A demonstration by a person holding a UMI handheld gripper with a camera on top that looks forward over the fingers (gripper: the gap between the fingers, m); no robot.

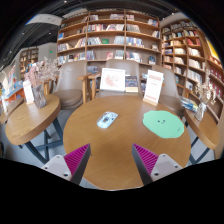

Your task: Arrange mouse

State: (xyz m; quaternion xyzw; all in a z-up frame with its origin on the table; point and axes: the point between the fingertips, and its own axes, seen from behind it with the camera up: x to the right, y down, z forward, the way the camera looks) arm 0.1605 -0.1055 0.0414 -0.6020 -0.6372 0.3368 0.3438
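The gripper [111, 160] hovers over a round wooden table [125, 150], its pink pads [77, 160] spread wide with nothing between them; the mouse [107, 119] lies ahead at twelve o'clock, a green mat [163, 124] at two, bookshelves [110, 35] beyond

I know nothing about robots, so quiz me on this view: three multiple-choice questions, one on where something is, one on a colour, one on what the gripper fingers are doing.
1. Where does the mouse lie?
A. on the round wooden table
B. on a bookshelf
C. between the fingers

2. What colour is the round mouse pad?
A. red
B. green
C. black

3. How is the gripper?
A. shut on the mouse
B. shut on the pad
C. open and empty

Answers: 1 A, the mouse rests on the tabletop, beyond the fingers. 2 B, the pad is light green. 3 C, the fingers stand wide apart with only bare table between them.
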